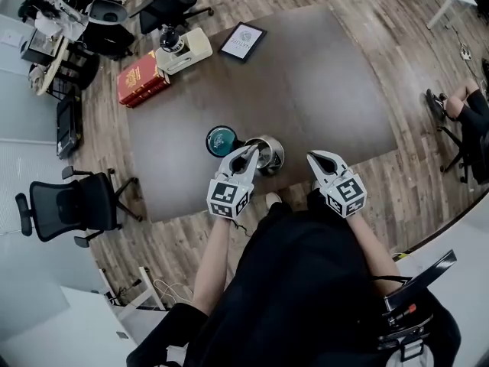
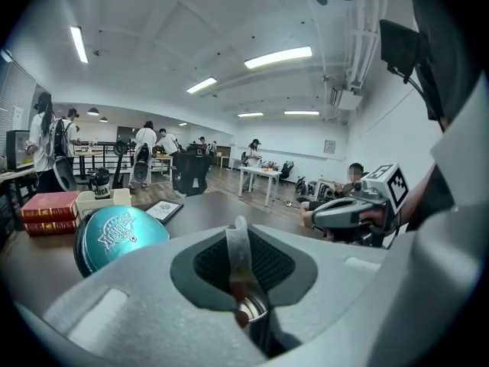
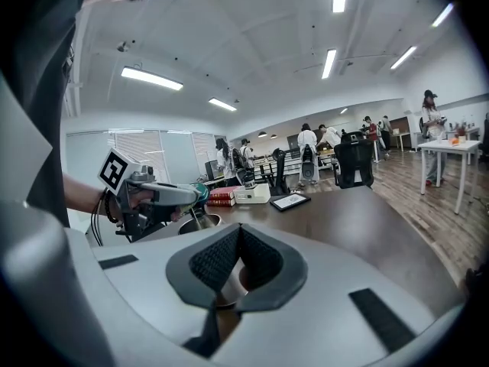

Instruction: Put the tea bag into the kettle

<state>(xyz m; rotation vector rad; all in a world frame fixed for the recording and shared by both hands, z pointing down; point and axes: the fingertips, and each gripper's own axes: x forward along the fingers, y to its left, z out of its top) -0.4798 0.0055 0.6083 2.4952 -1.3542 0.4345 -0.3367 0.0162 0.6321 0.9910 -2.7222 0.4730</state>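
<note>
– Tea bag (image 2: pixel 238 252), one: where?
– Clenched in the left claw (image 1: pixel 248 154), just above the steel kettle's (image 1: pixel 270 156) open mouth, at the bench's (image 1: pixel 321 90) near edge.
– Right claw (image 3: pixel 238 234)?
– Pads together, nothing between them; well right of the kettle, over the bench edge.

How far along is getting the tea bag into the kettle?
Done: the tea bag is picked up, pinched in the left gripper. In hand: it hangs just over the open kettle. Left: lowering it in and letting go.
</note>
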